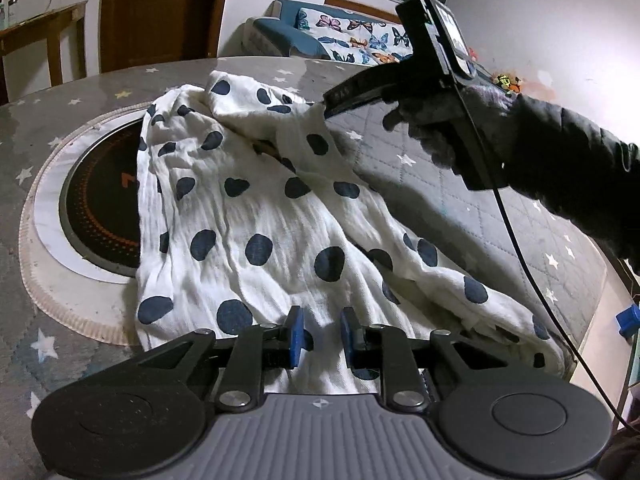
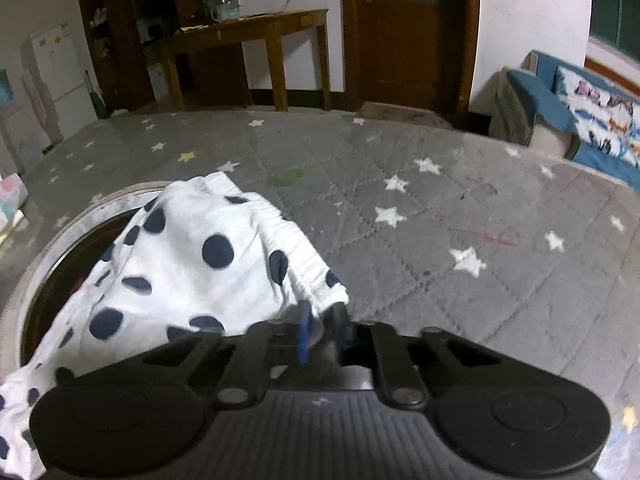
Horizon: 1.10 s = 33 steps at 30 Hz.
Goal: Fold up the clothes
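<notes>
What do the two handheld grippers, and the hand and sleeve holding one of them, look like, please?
The left gripper has black linkage arms, blue-padded fingers, two round black discs and a ribbed grey body. The right gripper is built the same, with a black pistol-style handle and a thin black cable. Its holder wears a dark fuzzy glove and a dark quilted sleeve.

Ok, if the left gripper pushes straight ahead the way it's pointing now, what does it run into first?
The left gripper would most likely meet the white polka-dot garment first: the cloth lies between and just beyond its open jaws. Further along that line the right gripper holds up the garment's far edge, though depth is hard to judge.
</notes>
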Each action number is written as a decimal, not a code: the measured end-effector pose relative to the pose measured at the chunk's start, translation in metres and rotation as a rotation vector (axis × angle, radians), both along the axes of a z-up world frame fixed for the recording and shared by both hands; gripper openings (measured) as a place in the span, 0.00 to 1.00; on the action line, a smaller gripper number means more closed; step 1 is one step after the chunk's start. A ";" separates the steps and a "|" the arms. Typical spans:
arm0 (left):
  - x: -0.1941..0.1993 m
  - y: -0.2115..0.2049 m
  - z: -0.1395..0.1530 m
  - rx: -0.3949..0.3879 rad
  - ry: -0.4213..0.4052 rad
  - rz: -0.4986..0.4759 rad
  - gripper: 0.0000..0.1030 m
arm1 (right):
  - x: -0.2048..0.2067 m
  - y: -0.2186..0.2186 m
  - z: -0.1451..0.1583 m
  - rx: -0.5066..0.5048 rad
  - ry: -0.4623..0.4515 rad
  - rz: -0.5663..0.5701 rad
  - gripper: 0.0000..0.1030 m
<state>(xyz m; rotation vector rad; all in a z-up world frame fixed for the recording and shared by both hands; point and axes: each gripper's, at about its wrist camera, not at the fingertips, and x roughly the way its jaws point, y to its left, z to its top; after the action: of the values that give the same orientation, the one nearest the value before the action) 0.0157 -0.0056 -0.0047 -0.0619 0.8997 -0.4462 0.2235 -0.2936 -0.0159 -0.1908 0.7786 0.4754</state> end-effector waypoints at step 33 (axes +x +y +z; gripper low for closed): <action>-0.002 -0.036 0.016 -0.012 -0.064 -0.121 0.30 | 0.045 -0.012 -0.010 -0.095 0.014 -0.023 0.20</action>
<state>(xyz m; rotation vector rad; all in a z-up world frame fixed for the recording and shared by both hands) 0.0133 -0.0417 0.0117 -0.0042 0.8409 -0.5636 0.2684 -0.3055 -0.0263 -0.2667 0.8169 0.4189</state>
